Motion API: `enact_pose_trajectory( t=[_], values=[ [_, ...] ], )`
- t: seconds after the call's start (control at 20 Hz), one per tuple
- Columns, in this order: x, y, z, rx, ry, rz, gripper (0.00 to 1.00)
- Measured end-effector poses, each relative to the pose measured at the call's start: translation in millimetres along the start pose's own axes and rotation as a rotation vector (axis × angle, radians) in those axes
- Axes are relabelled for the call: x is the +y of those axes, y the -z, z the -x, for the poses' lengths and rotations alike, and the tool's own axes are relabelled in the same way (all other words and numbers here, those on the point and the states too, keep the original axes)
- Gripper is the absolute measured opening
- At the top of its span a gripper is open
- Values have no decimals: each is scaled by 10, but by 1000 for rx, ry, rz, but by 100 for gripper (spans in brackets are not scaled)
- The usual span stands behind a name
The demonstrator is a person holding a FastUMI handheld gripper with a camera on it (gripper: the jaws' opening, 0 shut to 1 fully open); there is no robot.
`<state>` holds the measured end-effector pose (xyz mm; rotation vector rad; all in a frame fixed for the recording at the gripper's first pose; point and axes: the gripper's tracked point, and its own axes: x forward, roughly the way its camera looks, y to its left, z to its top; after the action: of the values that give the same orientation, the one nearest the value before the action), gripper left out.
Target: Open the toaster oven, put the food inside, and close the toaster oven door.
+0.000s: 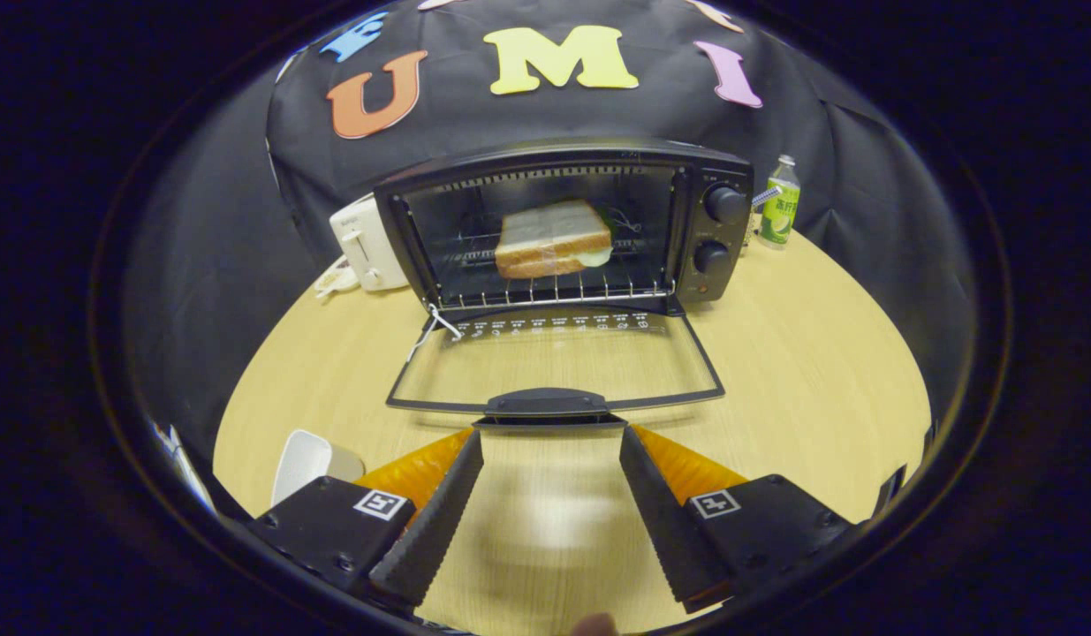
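1. Toaster oven [563, 225] sits on the wooden table [819, 371] against the booth's black cloth wall, door [554, 367] swung fully down and lying flat toward the gripper
2. Sandwich [554, 238] rests on the wire rack inside the oven
3. Door handle [547, 403] lies just ahead of the fingertips, not touched
4. Gripper [551, 446] is spread wide, nothing between its fingers, bare tabletop below
5. White toaster [366, 243] stands beside the oven on one side, a green-labelled bottle [780, 203] on the other
6. White dish [311, 461] near the left finger
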<state>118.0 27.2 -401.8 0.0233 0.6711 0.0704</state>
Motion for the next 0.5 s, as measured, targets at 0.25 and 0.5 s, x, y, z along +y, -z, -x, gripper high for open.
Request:
enact_pose_trajectory(
  t=[0.25, 0.5],
  values=[
    [-61, 196, -268, 43, 23, -8, 100],
    [-84, 212, -386, 44, 41, -20, 100]
  ],
)
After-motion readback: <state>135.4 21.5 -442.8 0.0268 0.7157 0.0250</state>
